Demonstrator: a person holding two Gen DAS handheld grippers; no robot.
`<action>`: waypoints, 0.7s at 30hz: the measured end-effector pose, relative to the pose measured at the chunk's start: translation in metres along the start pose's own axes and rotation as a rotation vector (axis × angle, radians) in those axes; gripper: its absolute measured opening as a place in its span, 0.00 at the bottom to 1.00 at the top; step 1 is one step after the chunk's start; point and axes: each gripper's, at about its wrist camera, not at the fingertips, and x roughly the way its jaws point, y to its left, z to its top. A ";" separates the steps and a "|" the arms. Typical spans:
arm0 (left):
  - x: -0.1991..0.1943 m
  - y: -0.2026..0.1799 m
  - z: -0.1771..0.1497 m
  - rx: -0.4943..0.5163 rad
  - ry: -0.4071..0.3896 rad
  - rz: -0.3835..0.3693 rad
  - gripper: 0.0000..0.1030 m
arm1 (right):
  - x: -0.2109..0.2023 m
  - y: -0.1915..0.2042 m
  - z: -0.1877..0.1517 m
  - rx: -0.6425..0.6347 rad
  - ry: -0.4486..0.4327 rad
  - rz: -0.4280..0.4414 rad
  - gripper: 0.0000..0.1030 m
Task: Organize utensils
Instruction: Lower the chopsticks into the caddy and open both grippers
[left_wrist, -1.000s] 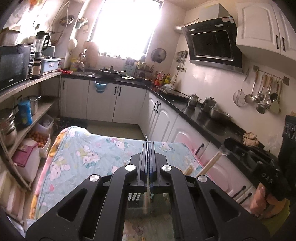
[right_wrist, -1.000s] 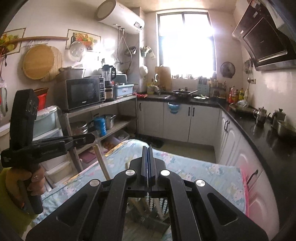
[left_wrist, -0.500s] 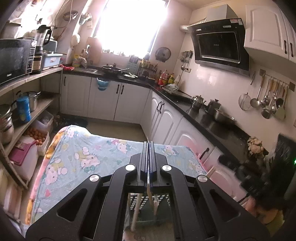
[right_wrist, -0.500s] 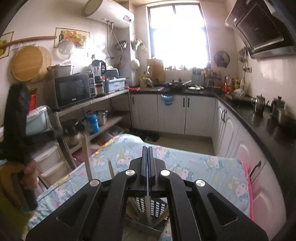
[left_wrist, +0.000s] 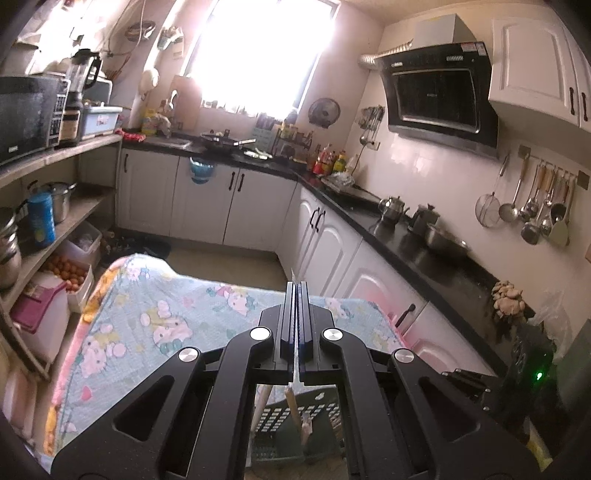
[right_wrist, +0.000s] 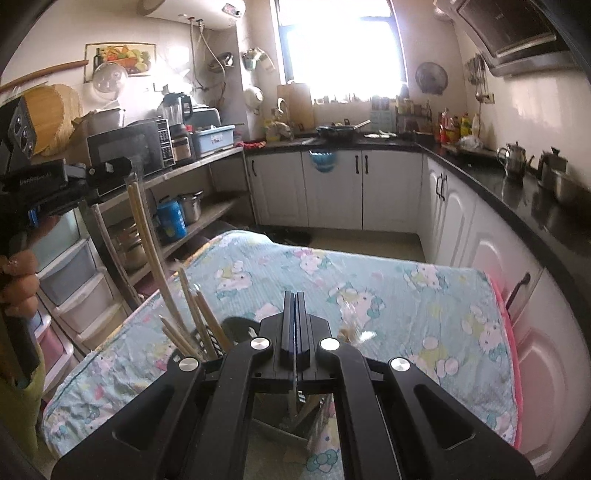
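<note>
My left gripper (left_wrist: 296, 291) is shut on a thin wooden chopstick whose lower part (left_wrist: 291, 400) hangs below the fingers into a dark perforated utensil basket (left_wrist: 295, 424). From the right wrist view the left gripper (right_wrist: 110, 168) is at the far left, holding long chopsticks (right_wrist: 147, 236) that slant down toward the basket (right_wrist: 210, 339), where several more chopsticks (right_wrist: 192, 314) stand. My right gripper (right_wrist: 296, 299) is shut on a thin utensil whose end (right_wrist: 297, 400) hangs over the basket.
The basket stands on a table with a cartoon-print cloth (right_wrist: 369, 288). White cabinets and a black counter (left_wrist: 406, 236) run along the right. Open shelves with pots and a microwave (right_wrist: 125, 151) stand at the left. Ladles (left_wrist: 535, 206) hang on the right wall.
Both grippers have shifted over the table. The left gripper with its chopsticks now shows higher at the left of the right wrist view, and the basket's chopsticks have come into view.
</note>
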 end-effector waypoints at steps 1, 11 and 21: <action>0.003 0.001 -0.004 -0.003 0.008 0.001 0.00 | 0.000 -0.002 -0.002 0.006 0.004 -0.001 0.01; 0.015 0.013 -0.039 -0.034 0.071 0.017 0.00 | -0.010 -0.013 -0.018 0.034 0.029 -0.033 0.06; 0.011 0.012 -0.062 -0.019 0.112 0.038 0.01 | -0.029 -0.016 -0.031 0.040 0.025 -0.067 0.34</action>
